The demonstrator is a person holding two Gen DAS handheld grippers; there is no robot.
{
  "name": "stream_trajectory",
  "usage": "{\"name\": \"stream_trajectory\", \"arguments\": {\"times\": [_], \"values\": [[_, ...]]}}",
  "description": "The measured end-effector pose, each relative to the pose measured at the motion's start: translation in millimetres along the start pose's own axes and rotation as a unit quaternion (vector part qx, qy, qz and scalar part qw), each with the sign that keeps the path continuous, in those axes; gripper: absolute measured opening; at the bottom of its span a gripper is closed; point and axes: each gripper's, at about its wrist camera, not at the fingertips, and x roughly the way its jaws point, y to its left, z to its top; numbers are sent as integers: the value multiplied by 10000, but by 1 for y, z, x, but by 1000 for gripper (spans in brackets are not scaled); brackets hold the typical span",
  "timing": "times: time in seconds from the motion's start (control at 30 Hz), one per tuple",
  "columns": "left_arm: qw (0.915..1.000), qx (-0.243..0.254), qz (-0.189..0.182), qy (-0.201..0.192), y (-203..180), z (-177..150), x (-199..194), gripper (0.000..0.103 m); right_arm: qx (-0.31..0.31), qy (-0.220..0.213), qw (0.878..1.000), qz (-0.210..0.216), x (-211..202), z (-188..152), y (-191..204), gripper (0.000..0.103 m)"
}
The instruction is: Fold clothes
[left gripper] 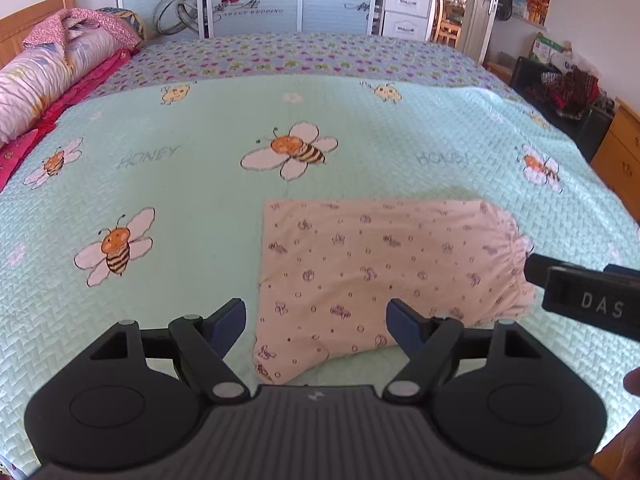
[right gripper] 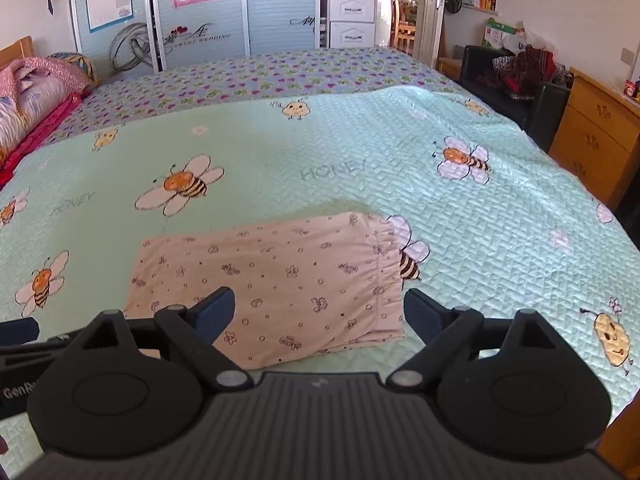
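Garment: pink printed garment [left gripper: 380, 280] lies folded into a rough rectangle, flat on the green bee-print bedspread [left gripper: 180, 184], near the bed's front edge.
Handling (judged): thin, soft cotton-like cloth; light, limp, no stiffness; likely to sag and unfold if lifted by a single layer. Not fragile, not slippery on the quilted cover.
Hold points (judged): pinch all layers together at the corners of one short side; the gathered elastic edge [right gripper: 380, 280] is thicker and should give the firmer hold.
Left gripper [left gripper: 316, 326]: jaws apart, nothing between the pads; garment's near left corner lies just ahead and below, not touched.
Right gripper [right gripper: 320, 312]: jaws apart, empty; it hangs above the garment's near edge, clear of the cloth, on the elastic end.
Stage (judged): fold looks complete or nearly so.
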Motion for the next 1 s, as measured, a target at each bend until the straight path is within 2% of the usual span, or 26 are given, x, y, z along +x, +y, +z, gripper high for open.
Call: {"name": "stream_trajectory", "arguments": {"times": [0.27, 0.4, 0.57, 0.8, 0.9, 1.0], "values": [[9998, 19, 99, 193, 1, -7, 49, 80, -59, 206, 9997, 125, 40, -12, 6, 92], [9998, 63, 72, 145, -3, 3, 70, 80, -32, 280, 9995, 118, 70, -10, 8, 92], [9997, 168, -32, 148, -12, 18, 78, 80, 71, 506, 9987, 61, 93, 5, 8, 92], [9998, -186, 6, -41, -11, 0, 56, 80, -407, 333, 9986, 11, 76, 4, 11, 92], [9999, -108, 78, -24, -16, -7, 42, 80, -487, 460, 9977, 102, 60, -1, 9, 92], [9999, -19, 145, -68, -19, -11, 26, 80, -405, 376, 9983, 172, 43, -7, 6, 92]]}}
